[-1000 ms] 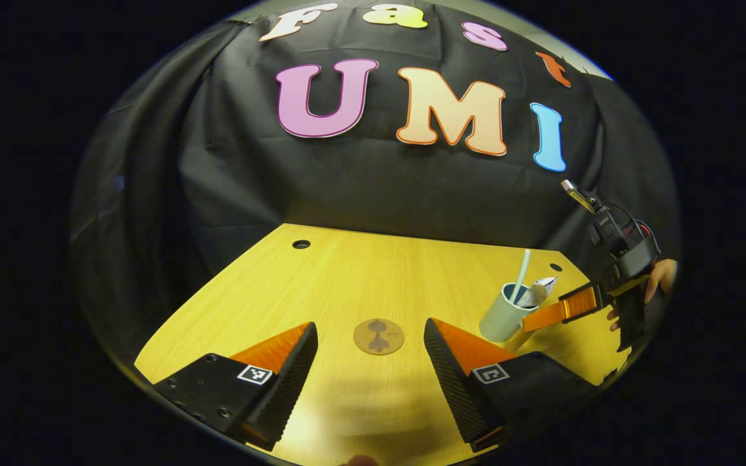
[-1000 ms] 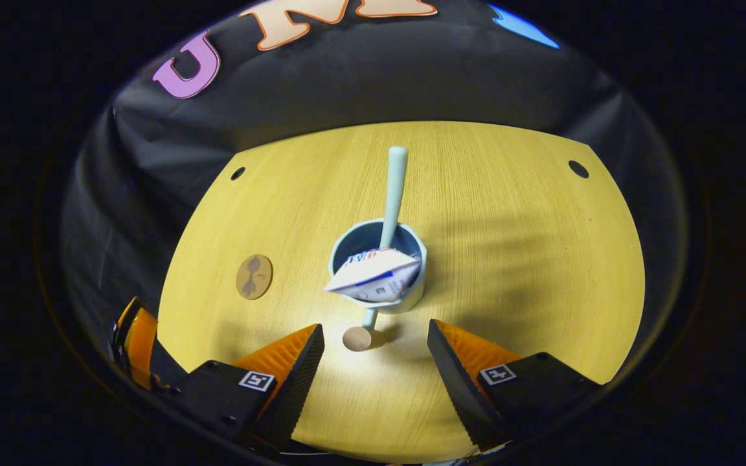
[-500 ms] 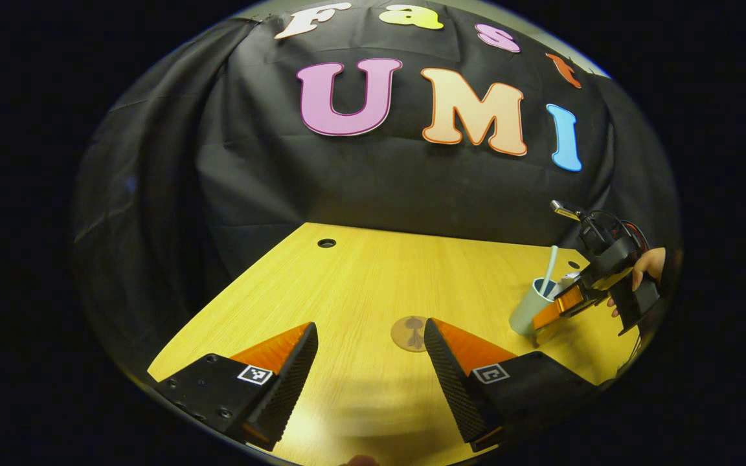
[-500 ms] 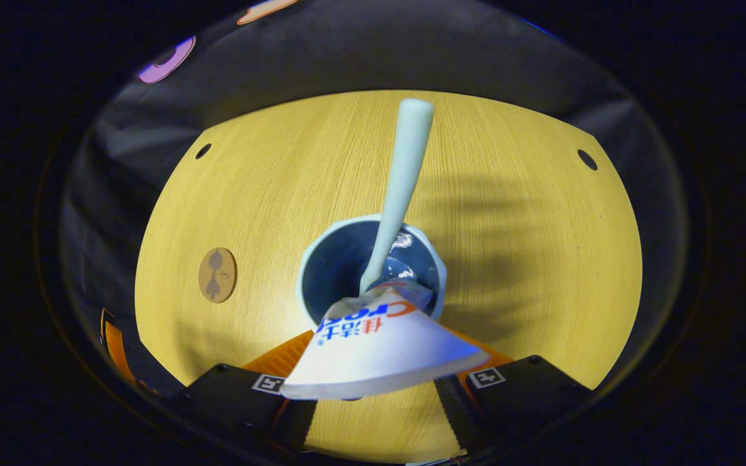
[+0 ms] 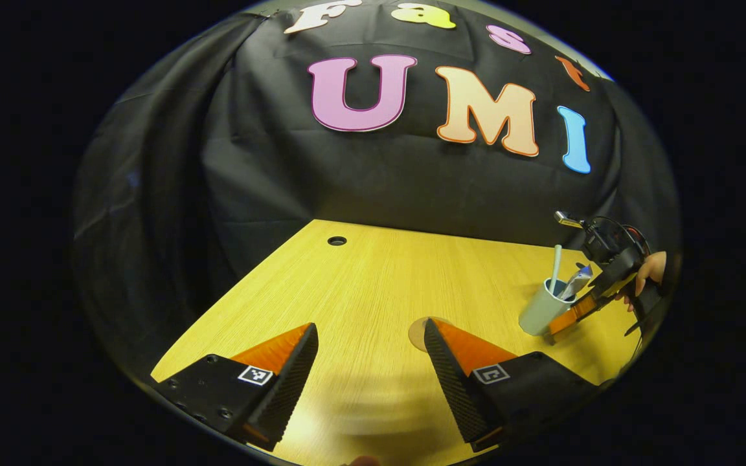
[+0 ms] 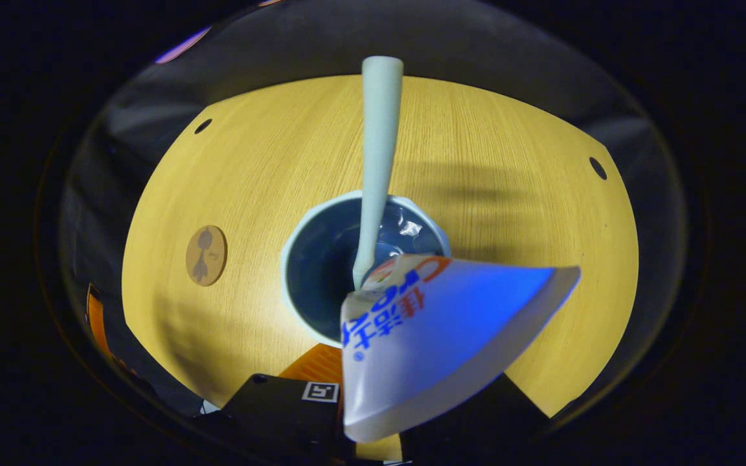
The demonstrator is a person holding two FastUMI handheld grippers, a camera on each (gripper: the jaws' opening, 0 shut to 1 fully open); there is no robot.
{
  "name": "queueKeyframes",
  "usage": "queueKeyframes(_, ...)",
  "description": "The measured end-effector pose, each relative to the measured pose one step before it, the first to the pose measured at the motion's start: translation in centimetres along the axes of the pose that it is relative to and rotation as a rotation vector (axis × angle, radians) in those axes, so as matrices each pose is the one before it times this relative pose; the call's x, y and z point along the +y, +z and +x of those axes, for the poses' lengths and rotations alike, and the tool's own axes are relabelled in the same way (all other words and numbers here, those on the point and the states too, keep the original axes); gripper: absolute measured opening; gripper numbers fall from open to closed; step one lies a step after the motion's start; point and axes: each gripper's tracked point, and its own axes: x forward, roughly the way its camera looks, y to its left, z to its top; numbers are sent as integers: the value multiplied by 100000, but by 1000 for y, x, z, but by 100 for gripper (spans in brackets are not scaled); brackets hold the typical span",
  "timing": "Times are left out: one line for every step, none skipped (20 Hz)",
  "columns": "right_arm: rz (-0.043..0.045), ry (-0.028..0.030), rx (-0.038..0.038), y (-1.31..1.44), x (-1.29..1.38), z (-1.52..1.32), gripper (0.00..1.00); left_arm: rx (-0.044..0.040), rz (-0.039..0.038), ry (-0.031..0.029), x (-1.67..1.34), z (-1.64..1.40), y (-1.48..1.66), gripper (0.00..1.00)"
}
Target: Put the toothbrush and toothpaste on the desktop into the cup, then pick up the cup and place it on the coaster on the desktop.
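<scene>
r gripper (image 5: pixel 557 323) moved onto cup (image 6: pixel 363 268) — toothpaste (image 6: pixel 431 343) hides its jaws.

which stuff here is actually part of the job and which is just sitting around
Part of the job:
- cup
- toothbrush, standing in the cup
- toothpaste, in the cup
- coaster, bare on the desktop
- right gripper, at the cup

Just there:
- left gripper, open, holding nothing
- cable holes in the desktop
</scene>
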Motion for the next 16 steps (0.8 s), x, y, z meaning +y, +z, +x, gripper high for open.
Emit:
queueKeyframes(-625, 889, -94, -64, 77, -97, 22, -9, -21, -40, 263, 114, 54, 95)
queueKeyframes(-408, 1736, -262, 41, -8, -59, 21, 17, 51, 51, 140, 109, 39, 95)
queueKeyframes(708, 1768, -610, 317, 131, -144, 22, -93, 66, -53, 247, 31, 128, 95)
queueKeyframes(592, 1350, -575, 118, 35, -157, 22, 53, 213, 126, 265, 83, -20, 95)
queueKeyframes(-69, 700, -294, 32, 10, 8, 22, 159, 192, 155, 343, 85, -56, 95)
queueKeyframes(-422, -22, -560, 128, 19, -51, 21, 14, 66, 55, 366, 67, 44, 95)
queueKeyframes(-856, 296, -458, -175, 56, 102, 21, -62, 36, 22, 361, 70, 124, 95)
queueKeyframes(-446, 973, -279, -42, 38, -24, 21, -198, 143, 29, 269, 146, 84, 95)
queueKeyframes(-252, 1210, -114, 40, 59, -33, 21, -74, 65, 3, 320, 47, 53, 95)
queueKeyframes(-556, 1262, -52, 36, -70, 57, 21, 104, 154, 18, 348, 112, 31, 95)
queueKeyframes(-739, 1188, -325, 84, -38, 9, 21, 186, 72, 108, 353, 169, -1, 95)
queueKeyframes(-984, 1096, -3, -1, -71, -1, 21, 219, -50, 9, 403, 81, -66, 94)
queueKeyframes(-985, 1083, -108, 47, -37, 47, 21, 319, -166, 327, 502, 183, 52, 95)
queueKeyframes(-893, 1188, -307, -8, -20, -39, 21, 3, -286, 28, 385, -15, -11, 95)
queueKeyframes(-907, 993, -380, 134, -24, -74, 21, 121, -120, 327, 468, 147, 20, 95)
queueKeyframes(-1077, 1072, -32, -57, -84, 27, 21, 271, -134, 248, 438, 158, 5, 95)
